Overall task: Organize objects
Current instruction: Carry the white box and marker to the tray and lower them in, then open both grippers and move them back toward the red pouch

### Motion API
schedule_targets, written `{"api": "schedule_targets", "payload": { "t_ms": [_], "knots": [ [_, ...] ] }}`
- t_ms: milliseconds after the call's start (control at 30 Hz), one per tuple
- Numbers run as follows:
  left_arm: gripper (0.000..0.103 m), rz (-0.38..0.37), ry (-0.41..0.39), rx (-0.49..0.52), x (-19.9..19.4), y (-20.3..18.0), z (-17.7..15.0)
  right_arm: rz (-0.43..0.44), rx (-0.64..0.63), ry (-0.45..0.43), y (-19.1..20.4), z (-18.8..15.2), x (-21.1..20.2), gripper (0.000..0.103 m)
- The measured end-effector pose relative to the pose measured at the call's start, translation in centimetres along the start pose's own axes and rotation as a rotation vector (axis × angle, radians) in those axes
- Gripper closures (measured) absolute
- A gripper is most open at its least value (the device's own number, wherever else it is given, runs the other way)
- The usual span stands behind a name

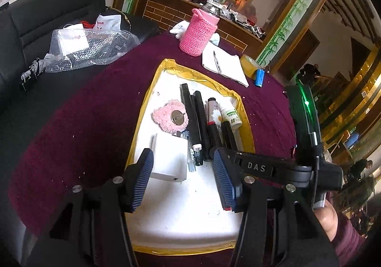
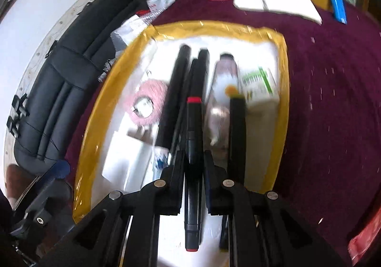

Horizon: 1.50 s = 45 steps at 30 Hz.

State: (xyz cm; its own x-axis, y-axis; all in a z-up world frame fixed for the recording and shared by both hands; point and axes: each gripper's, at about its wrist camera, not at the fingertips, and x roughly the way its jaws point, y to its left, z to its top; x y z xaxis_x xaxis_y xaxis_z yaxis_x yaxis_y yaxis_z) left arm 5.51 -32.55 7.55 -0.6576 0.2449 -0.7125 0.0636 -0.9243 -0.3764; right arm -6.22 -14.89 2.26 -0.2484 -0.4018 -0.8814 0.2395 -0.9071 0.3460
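Tray (image 1: pixel 234 96) mid-desk already held markers, tubes, charger and pink puff; right gripper (image 2: pixel 194 164) clenched a red-banded marker (image 2: pixel 193 159) over its near end, left gripper (image 1: pixel 182 171) released, empty; notepad (image 1: pixel 226 64) and blue battery (image 1: pixel 260 77) remained outside near the far edge.

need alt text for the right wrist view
The right claw is shut on a black marker with a red band, above a white tray with a yellow rim holding more markers, a pink puff and a white box.

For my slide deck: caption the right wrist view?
Right tongs clamp a red-banded black marker over the yellow-taped white tray.
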Motion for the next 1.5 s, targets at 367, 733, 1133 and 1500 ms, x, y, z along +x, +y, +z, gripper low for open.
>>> {"api": "schedule_targets", "payload": {
  "t_ms": [367, 733, 1133, 1500],
  "knots": [
    [0.042, 0.027, 0.026, 0.106, -0.5, -3.7, -0.8, 0.174, 0.085, -0.021, -4.1, -2.3, -5.1, 0.061],
    [0.04, -0.114, 0.085, 0.274, -0.7, -13.7, -3.3, -0.064, 0.171, -0.332, -17.4, -7.6, -18.7, 0.023],
    [0.039, -0.223, 0.269, 0.346, 3.8, -22.0, -7.8, -0.205, 0.558, -0.394, -37.0, -12.9, -25.7, 0.023],
    [0.039, -0.204, 0.33, 0.34, 6.3, -24.3, -9.0, -0.302, 0.451, -0.32, -39.2, -11.0, -23.1, 0.023]
  ]
}}
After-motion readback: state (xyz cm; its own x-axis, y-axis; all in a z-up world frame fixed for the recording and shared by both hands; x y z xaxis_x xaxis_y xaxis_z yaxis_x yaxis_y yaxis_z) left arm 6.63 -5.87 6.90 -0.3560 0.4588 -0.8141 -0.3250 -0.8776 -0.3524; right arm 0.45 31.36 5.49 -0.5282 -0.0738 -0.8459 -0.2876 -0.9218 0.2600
